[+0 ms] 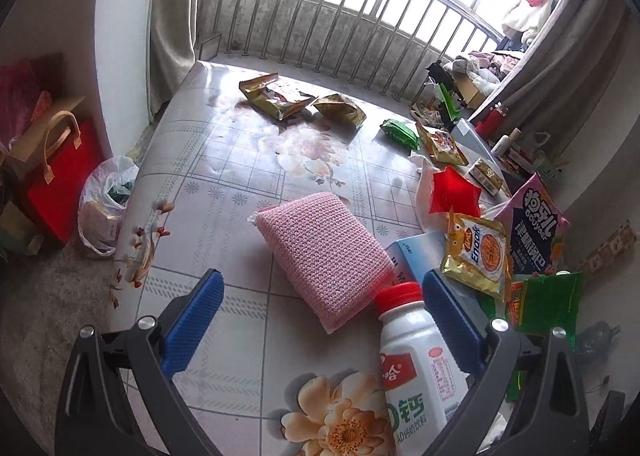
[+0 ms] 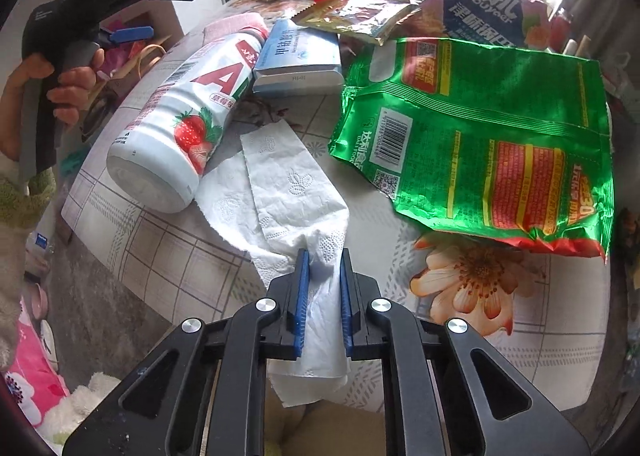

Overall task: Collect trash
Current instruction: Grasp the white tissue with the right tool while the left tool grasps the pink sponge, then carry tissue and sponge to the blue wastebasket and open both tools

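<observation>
Clearly "Enaak" packet (image 1: 476,256), "GOUYAER" bag (image 1: 532,224), barcoded green wrapper (image 2: 472,144)

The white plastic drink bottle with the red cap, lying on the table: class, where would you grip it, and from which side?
Grip the white plastic drink bottle across its straight, round middle, coming down from above with one finger on each long side. It lies on its side, so both flanks are exposed. The red cap end is narrower and crowded by the pale blue cardboard box.
</observation>
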The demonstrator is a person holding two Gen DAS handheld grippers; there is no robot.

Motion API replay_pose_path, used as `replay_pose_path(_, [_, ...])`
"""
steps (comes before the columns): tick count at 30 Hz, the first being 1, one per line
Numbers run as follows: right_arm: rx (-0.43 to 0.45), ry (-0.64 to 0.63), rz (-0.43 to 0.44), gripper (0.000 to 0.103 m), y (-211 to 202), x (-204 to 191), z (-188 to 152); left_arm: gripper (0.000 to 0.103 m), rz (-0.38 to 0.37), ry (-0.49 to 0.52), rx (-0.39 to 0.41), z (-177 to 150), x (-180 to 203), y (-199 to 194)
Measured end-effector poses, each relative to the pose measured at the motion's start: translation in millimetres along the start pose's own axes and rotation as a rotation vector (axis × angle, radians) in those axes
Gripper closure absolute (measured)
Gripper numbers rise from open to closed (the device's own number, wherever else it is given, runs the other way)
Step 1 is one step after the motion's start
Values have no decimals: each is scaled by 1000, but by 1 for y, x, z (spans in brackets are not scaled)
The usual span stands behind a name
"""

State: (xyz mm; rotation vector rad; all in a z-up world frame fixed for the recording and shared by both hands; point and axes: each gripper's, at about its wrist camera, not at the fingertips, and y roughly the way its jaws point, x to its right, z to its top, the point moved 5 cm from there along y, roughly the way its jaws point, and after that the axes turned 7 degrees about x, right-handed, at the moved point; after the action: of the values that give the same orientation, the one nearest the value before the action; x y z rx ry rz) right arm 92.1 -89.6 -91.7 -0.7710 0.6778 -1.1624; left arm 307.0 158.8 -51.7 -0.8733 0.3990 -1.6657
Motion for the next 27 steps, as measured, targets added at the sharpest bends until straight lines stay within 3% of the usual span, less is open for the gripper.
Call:
replay_pose_path(3, [-1,30,-18,93,-3,8,-2,8,-30,-134,-75,9,-15,30])
replay_pose_path(7, [3,61,-22,93,-2,13,-5,21,-27,-282,-157,6,-34,61])
replay_pose_path(10, [5,67,-24,93,-4,15,-7,35,-22,-327,-128,9,-42,68])
replay_pose_path(12, [7,70,-24,93,-5,14,-6,53,-8,-346,-128,9,-46,71])
replay_pose_path(15, [11,80,-21,93,-3,23,-3,63,-27,-396,-120,8,-53,70])
replay_pose_path(21, [19,81,-47,101,-2,21,1,77,-7,-377,-45,16,-57,46])
replay_pose_path(27, [70,76,-99,102,-24,25,1,79,23,-273,90,36,-37,1])
